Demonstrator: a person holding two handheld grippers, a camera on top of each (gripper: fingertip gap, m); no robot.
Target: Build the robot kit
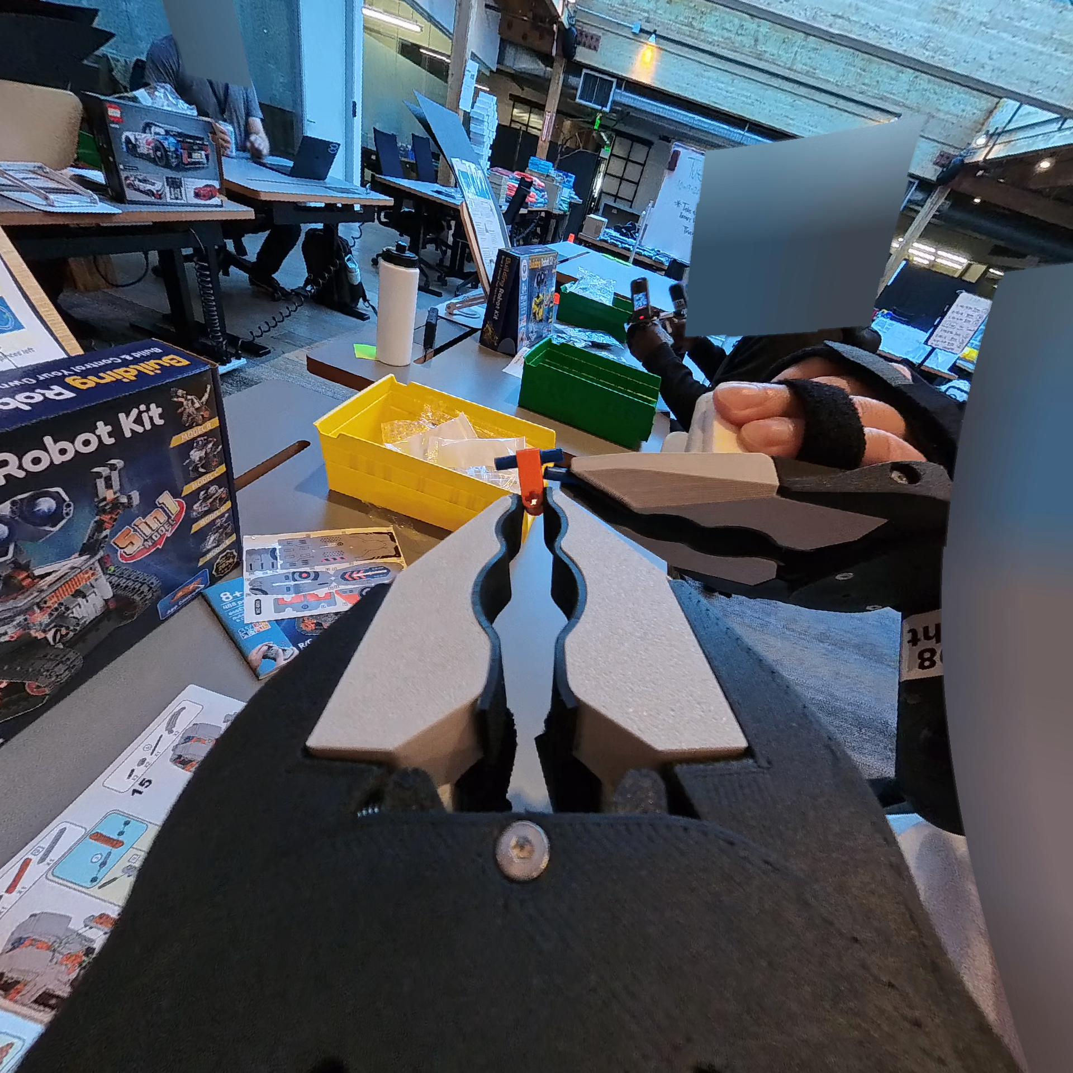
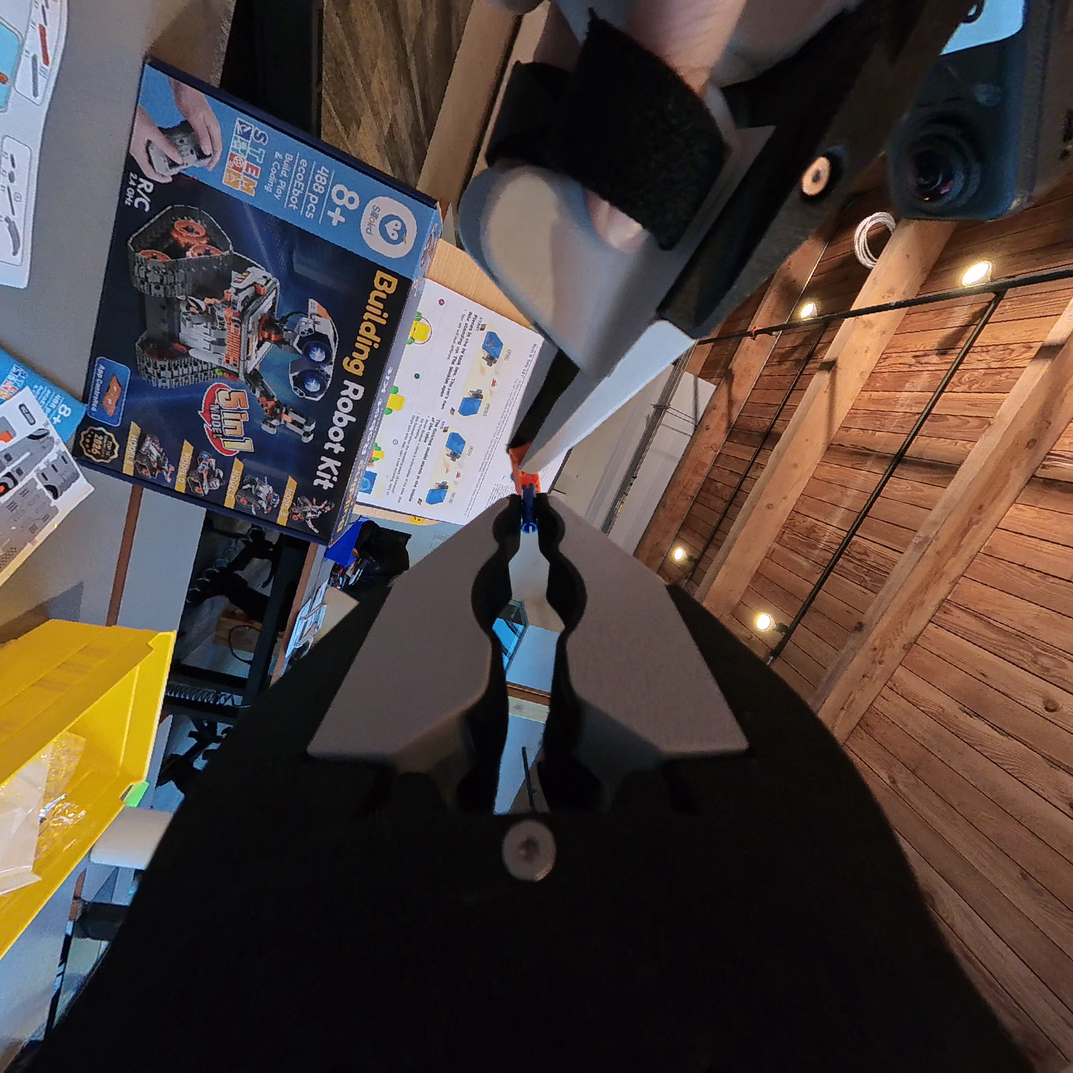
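Observation:
My left gripper (image 1: 531, 500) is shut on the lower end of a small orange connector (image 1: 529, 471), held up in the air above the table. A blue pin (image 1: 510, 461) runs crosswise through the connector's top. My right gripper (image 2: 527, 511) is shut on one end of that blue pin (image 2: 527, 514). It reaches in from the right in the left wrist view (image 1: 564, 469). In the right wrist view the orange connector (image 2: 526, 479) sits just past the pin, with the left gripper (image 2: 521, 457) coming down onto it from above. The two grippers' tips almost touch.
A yellow bin (image 1: 395, 476) with plastic bags stands just behind the grippers, and a green bin (image 1: 586, 395) is farther right. A robot kit box (image 1: 104, 493), a sticker sheet (image 1: 322, 560) and instruction sheets (image 1: 87, 842) lie at left. A white bottle (image 1: 396, 313) stands at the back. My two grippers' fingertips are within a few centimetres of each other.

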